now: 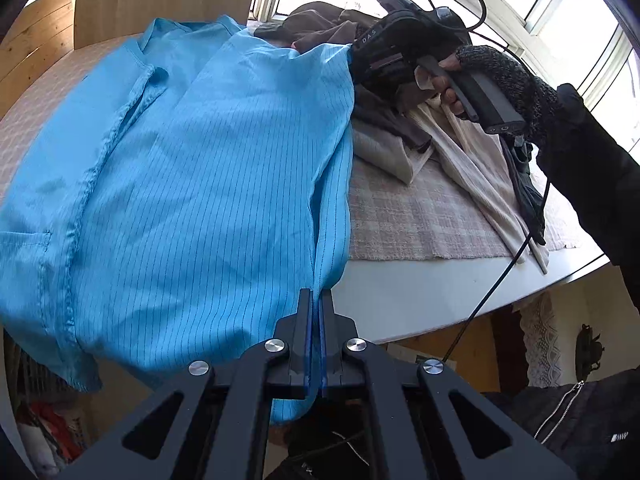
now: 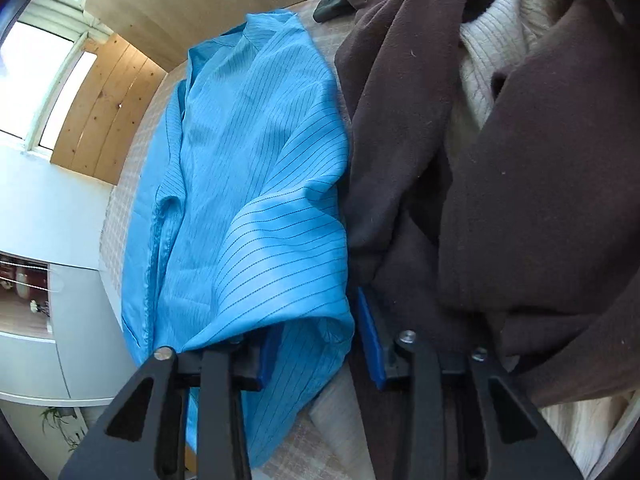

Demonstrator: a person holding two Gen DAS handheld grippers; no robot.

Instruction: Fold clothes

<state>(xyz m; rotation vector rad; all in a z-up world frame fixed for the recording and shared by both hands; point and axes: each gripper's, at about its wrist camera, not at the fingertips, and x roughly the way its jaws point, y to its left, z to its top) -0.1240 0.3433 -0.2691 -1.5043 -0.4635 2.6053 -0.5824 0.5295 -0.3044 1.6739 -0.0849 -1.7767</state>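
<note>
A light blue striped shirt (image 1: pixel 168 184) lies spread on the table, one side folded over. My left gripper (image 1: pixel 317 300) is shut on the shirt's near edge at the table's front. My right gripper (image 2: pixel 316 344) is open; the shirt's far corner (image 2: pixel 256 240) drapes over its left finger and hangs between the blue pads (image 2: pixel 370 332). In the left wrist view the right gripper (image 1: pixel 352 56) sits at the shirt's far right corner, held by a gloved hand.
A pile of dark brown cloth (image 2: pixel 500 200) and cream knitwear (image 2: pixel 492 44) lies to the right of the shirt, touching the right gripper. A checked cloth (image 1: pixel 420 216) covers the white table (image 1: pixel 420 292). Windows and wooden panels stand behind.
</note>
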